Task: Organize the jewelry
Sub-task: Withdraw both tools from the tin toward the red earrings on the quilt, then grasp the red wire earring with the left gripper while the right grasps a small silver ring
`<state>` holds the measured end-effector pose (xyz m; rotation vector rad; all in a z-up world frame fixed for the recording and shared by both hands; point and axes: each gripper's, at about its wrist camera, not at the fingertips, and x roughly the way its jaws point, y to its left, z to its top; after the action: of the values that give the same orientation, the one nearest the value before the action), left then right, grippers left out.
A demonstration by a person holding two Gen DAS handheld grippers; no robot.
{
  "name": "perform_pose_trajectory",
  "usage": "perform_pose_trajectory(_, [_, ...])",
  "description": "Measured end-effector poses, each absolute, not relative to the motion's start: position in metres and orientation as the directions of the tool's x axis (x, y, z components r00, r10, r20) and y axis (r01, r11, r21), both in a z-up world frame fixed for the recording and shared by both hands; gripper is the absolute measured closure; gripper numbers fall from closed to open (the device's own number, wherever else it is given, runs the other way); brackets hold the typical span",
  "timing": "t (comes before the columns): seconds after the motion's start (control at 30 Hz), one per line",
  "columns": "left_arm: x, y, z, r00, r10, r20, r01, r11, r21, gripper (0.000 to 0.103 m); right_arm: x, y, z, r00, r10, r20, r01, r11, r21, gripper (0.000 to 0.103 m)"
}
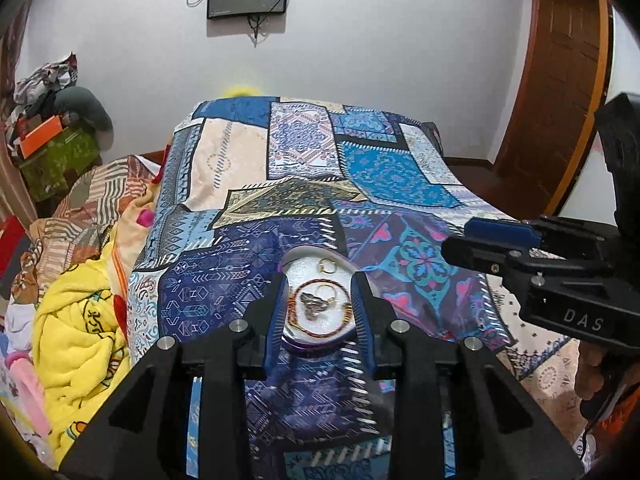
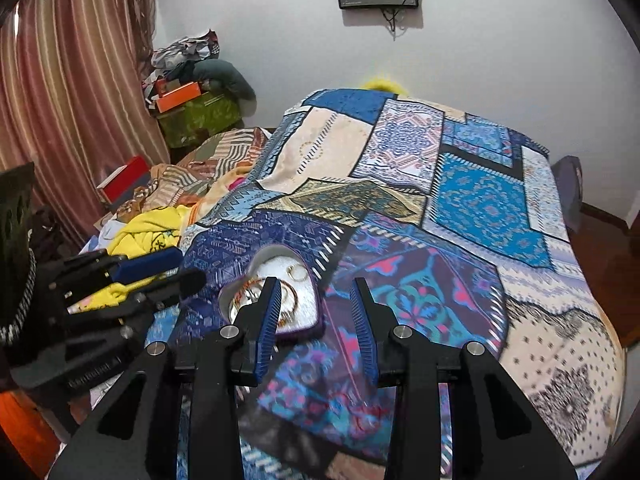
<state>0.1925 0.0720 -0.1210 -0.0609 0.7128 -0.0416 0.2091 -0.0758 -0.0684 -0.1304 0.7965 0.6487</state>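
Note:
A heart-shaped tin box (image 1: pixel 298 258) with a silvery inside lies open on the patterned bedspread. In it are a thin bracelet (image 1: pixel 304 322), gold rings (image 1: pixel 328 266) and a dark pendant (image 1: pixel 314 304). My left gripper (image 1: pixel 320 280) is open, its blue pads on either side of the box, just above it. My right gripper (image 2: pixel 316 286) is open and empty, just right of the box (image 2: pixel 276 254). Each gripper also shows in the other's view: the right one (image 1: pixel 472 240), the left one (image 2: pixel 188 268).
The patchwork bedspread (image 1: pixel 360 168) covers the bed. A yellow blanket (image 1: pixel 80 328) and crumpled clothes lie to the left. A red box (image 2: pixel 124 180), a green box (image 2: pixel 196 120) with an orange box on it, a striped curtain (image 2: pixel 60 100) and a wooden door (image 1: pixel 560 80) surround the bed.

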Motion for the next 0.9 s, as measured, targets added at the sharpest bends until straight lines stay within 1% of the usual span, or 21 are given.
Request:
perform_pose_trajectory(0.23, [0.183,0.043,-0.118,0.741,-0.101,-0.664,0.066,0.995,-0.077,0.071,0.192,-0.112,-0.071,0.547,0.437,-0.714,-0.540,0.836,0.097,0.071])
perform_pose_trajectory(0.43, [0.183,0.013,-0.136,0.695,-0.150,-0.703,0.124,0.988,-0.088,0.071,0.191,-0.153,-0.082,0.559,0.358,-0.748,-0.484,0.873,0.056,0.071])
perform_pose_trajectory(0.73, [0.200,-0.022,-0.192,0.575,-0.188,-0.796,0.178,0.979,-0.103,0.071,0.192,-0.197,-0.112,0.508,0.316,-0.801,-0.402,0.910,0.103,0.071])
perform_pose_trajectory(0.9, [0.208,-0.029,-0.212,0.525,-0.203,-0.827,0.196,0.974,-0.114,0.071,0.192,-0.201,-0.136,0.454,0.314,-0.834,-0.402,0.907,0.123,0.071])
